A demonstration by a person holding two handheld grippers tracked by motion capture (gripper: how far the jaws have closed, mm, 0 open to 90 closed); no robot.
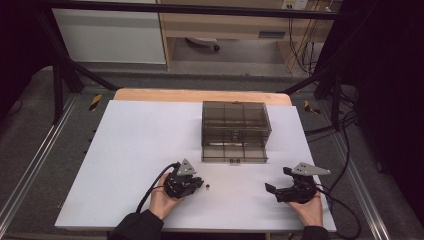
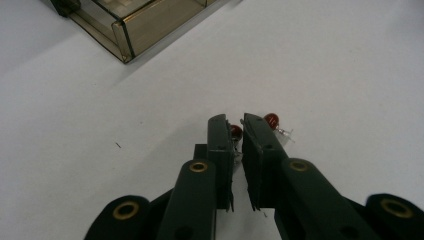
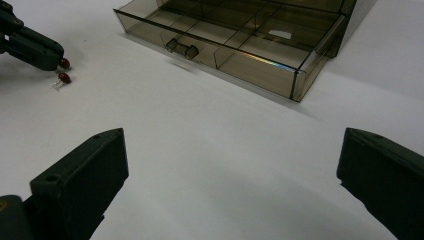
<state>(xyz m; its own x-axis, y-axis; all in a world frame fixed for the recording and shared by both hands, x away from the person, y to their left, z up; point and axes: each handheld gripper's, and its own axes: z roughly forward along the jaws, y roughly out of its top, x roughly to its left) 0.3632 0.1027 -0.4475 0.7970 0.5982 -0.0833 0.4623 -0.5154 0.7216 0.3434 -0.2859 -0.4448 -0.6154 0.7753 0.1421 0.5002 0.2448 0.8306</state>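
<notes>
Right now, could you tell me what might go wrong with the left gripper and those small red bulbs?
The left gripper pinches one red bulb only at its jaw tips, so it could slip out. A second bulb lies loose beside the jaws and might get knocked and roll. The drawer box sits some way off.

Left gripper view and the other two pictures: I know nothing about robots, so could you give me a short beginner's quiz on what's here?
1. True or false: the right gripper holds its fingers wide apart above the white table.
2. How many small red glass bulbs with wire leads are there?
3. The smoky transparent plastic drawer box is: A shut, B drawer pulled out, C tipped over.

Key: 1 true. 2 two: one between the left gripper fingers, one lying beside them. 3 B.
</notes>
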